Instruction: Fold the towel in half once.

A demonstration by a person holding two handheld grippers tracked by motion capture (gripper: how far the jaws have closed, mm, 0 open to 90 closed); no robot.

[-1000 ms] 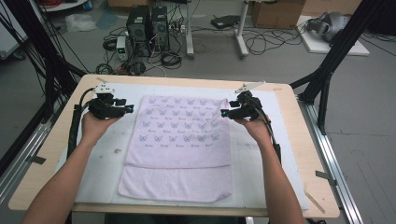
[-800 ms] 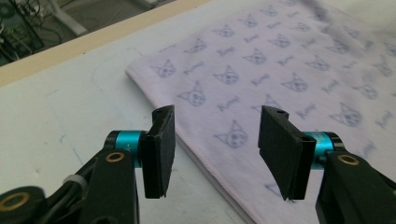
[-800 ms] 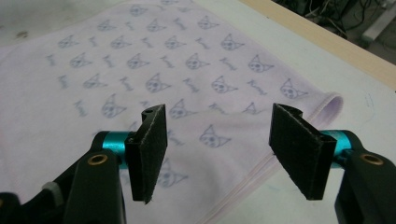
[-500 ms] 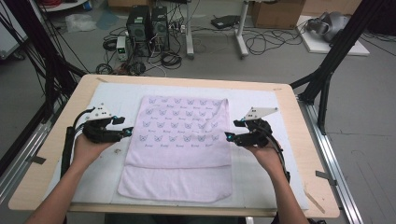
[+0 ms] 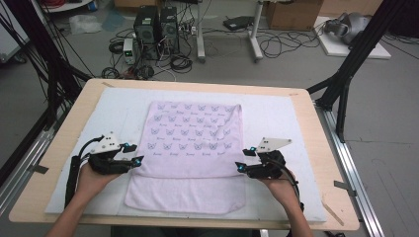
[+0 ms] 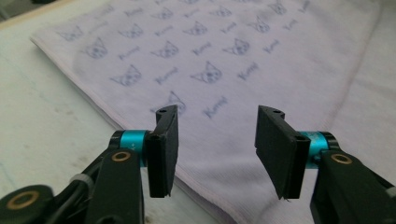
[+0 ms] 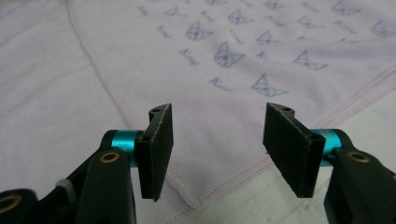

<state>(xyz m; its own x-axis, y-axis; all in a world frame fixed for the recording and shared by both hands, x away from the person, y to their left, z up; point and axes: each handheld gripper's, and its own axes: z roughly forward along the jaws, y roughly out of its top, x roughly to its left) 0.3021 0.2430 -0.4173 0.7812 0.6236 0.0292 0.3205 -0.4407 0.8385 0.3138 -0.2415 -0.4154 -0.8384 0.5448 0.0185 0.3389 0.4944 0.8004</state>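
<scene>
A pale lilac towel (image 5: 192, 148) with a small cat print lies flat on the white mat, its printed upper layer folded over a plain lower layer. My left gripper (image 5: 137, 160) hovers at the towel's left edge, near the lower corner of the printed layer. In the left gripper view the towel (image 6: 224, 60) lies under the left gripper (image 6: 217, 140), whose jaws have just been closing and grip nothing. My right gripper (image 5: 239, 167) is at the right edge. Its jaws have likewise been closing, and the towel's hem (image 7: 219, 182) passes below the right gripper (image 7: 217, 140), untouched.
The white mat (image 5: 276, 118) covers most of the wooden table (image 5: 326, 148). A small wooden stick (image 5: 334, 212) lies near the table's front right corner. Black frame legs, computer cases and cables stand on the floor beyond the far edge.
Both hands have drawn back toward the near side along the towel's left and right edges and come lower. The towel has not moved.
</scene>
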